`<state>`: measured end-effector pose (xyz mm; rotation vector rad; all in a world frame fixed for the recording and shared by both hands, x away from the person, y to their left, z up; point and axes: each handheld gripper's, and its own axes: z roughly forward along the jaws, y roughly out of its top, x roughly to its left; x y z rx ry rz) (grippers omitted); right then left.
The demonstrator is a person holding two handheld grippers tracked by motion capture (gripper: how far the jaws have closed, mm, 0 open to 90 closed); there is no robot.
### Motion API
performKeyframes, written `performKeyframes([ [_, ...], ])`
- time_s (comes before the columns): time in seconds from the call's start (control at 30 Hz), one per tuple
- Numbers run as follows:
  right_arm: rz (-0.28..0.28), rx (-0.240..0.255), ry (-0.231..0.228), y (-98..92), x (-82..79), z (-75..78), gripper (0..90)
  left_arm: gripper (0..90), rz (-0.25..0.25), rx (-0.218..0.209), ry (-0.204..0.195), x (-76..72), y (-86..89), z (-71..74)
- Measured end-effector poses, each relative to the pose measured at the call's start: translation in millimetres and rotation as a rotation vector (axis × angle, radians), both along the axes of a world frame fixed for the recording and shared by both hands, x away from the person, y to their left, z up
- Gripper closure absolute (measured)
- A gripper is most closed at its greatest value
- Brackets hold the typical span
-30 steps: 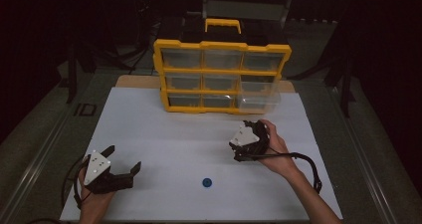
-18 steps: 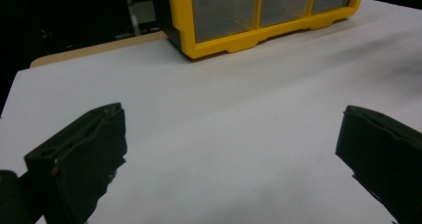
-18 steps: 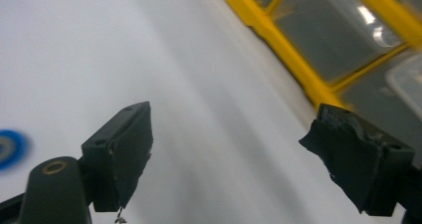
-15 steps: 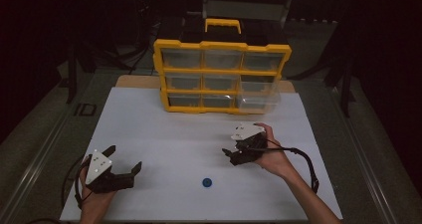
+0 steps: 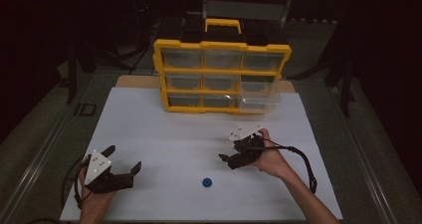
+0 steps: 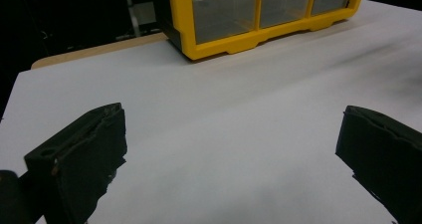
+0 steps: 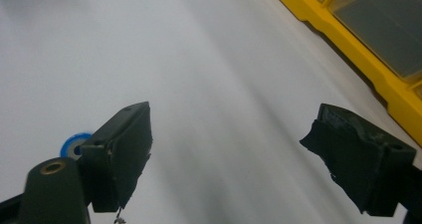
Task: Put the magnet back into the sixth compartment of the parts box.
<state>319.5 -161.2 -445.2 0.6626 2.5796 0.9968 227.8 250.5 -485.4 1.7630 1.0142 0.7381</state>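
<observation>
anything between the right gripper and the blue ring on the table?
No. In the high view, only bare white tabletop separates the right gripper from the blue ring. The right gripper view shows the ring just behind its jaw.

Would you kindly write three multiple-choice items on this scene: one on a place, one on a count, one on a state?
1. Where does the blue ring lie?
A. in a drawer
B. on the white sheet between the grippers
C. on the organizer's handle

2. How many drawer columns has the yellow organizer?
A. two
B. three
C. five

3. How are the right gripper jaws?
A. open, empty
B. shut on the ring
C. shut on a drawer

B: it rests on bare sheet. B: three columns across. A: the right gripper view shows the jaws apart.
</observation>
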Motion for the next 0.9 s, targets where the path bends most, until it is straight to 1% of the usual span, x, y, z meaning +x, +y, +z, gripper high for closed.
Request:
performKeyframes([
  [0.17,0.007,0.011,0.021,1.2,0.0,-1.3,15.4,0.1,0.000,0.001,0.000,-0.1,0.0,0.1],
  [0.23,0.009,0.023,0.035,1.3,-0.1,-1.7,15.4,0.0,0.001,0.001,0.000,-0.2,0.0,0.1],
  [0.33,0.013,0.020,0.041,1.8,-0.5,-3.0,15.4,0.0,0.001,0.001,0.000,-0.1,0.0,0.0],
  [0.57,0.032,0.012,0.071,3.7,-1.1,-6.2,15.4,0.1,0.001,0.000,-0.001,-0.2,0.1,0.1],
  [0.67,0.041,0.018,0.094,4.1,-1.1,-7.4,15.5,0.0,0.001,0.001,0.001,-0.1,0.1,0.0],
  [0.7,0.041,0.018,0.094,4.1,-1.1,-7.4,15.5,0.1,0.001,0.001,0.001,-0.1,0.1,0.0],
  [0.77,0.047,0.003,0.102,4.8,-1.7,-8.8,15.4,0.0,0.000,0.001,0.000,-0.2,0.1,0.1],
  [0.9,0.059,0.001,0.116,6.0,-2.3,-9.8,15.5,0.0,-0.001,0.002,0.002,-0.1,0.0,0.0],
])
